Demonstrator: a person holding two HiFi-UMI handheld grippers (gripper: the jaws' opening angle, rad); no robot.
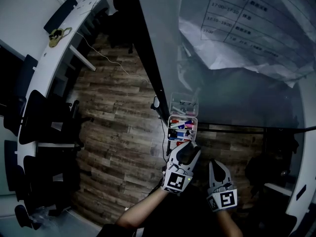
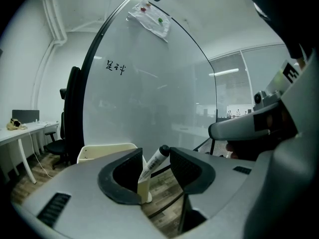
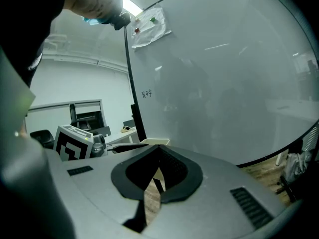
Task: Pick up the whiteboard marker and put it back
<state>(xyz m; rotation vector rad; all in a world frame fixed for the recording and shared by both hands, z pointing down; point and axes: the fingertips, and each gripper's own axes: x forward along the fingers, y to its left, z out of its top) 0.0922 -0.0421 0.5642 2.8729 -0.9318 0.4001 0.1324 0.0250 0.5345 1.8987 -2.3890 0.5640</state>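
Note:
A white whiteboard marker (image 2: 151, 165) with a black cap leans in the cream marker box (image 2: 102, 152) mounted at the foot of the whiteboard (image 2: 149, 93). My left gripper (image 2: 156, 156) is open, with the marker between its jaws and a gap on the left side; whether the right jaw touches the cap I cannot tell. In the head view the left gripper (image 1: 187, 145) reaches the box (image 1: 170, 128), which holds several coloured markers. My right gripper (image 1: 217, 163) hangs just to the right, away from the box. In its own view the right gripper (image 3: 158, 156) shows jaws together with nothing between them.
A printed paper sheet (image 1: 247, 23) is pinned to the whiteboard (image 1: 232, 98). A curved white desk (image 1: 47, 68) with dark chairs (image 1: 42, 117) runs along the left. A thin cable (image 1: 111, 60) trails over the wooden floor (image 1: 123, 147).

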